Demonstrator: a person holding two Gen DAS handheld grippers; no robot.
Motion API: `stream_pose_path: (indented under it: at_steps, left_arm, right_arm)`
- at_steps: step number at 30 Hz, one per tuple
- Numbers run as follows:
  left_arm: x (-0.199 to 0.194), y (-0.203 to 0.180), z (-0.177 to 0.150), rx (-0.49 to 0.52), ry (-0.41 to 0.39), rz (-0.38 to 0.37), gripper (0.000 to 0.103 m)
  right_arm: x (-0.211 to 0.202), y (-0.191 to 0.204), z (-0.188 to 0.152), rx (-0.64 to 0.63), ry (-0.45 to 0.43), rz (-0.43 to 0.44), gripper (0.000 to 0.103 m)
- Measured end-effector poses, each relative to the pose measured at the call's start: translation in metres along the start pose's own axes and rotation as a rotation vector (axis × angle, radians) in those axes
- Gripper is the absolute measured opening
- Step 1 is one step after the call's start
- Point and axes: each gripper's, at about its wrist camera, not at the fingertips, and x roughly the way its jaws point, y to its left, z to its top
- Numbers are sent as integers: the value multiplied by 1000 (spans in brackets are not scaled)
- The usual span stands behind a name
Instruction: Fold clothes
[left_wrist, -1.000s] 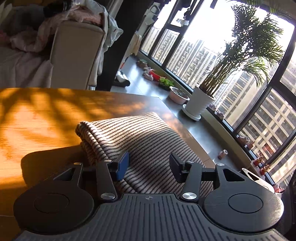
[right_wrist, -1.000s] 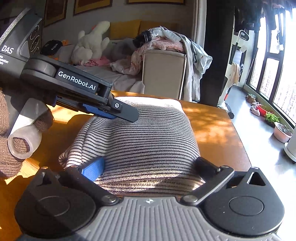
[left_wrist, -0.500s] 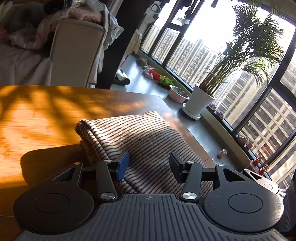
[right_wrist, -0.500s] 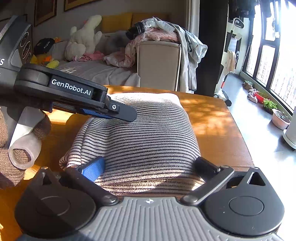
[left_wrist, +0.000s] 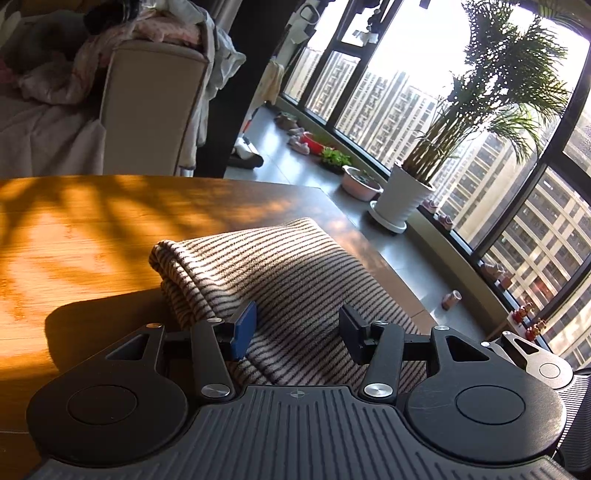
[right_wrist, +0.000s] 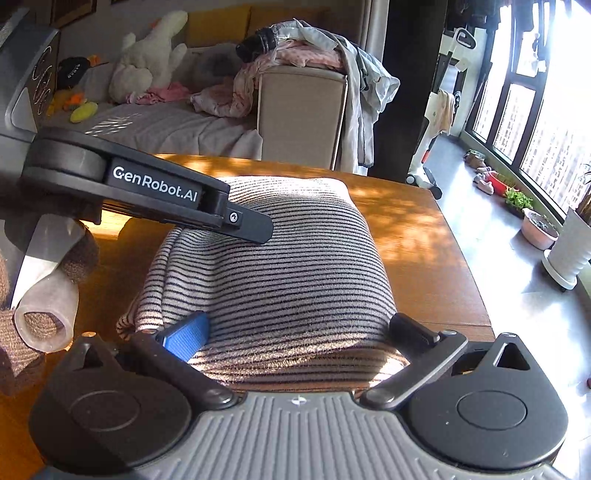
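A folded striped knit garment lies on the wooden table near its right edge. My left gripper stands open over the garment's left end, with striped cloth showing in the gap between its fingers. In the right wrist view the same garment fills the middle. My right gripper is wide open at the near edge, one finger at each side of the fold. The left gripper reaches in from the left, just above the cloth, held by a hand in a brown knit glove.
Bare sunlit table lies beyond and to the right of the garment. Behind the table stands a sofa armrest piled with loose clothes. A potted palm and bowls sit on the floor by the windows.
Almost nothing. Both views have shifted slightly; the garment lies where it was and both grippers keep the same opening.
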Motion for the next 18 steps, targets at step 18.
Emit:
stream_pose_path:
  at_steps: [18]
  left_arm:
    - [2, 0, -2, 3, -1, -11, 55]
  right_arm:
    - [2, -3, 0, -8, -10, 8, 103]
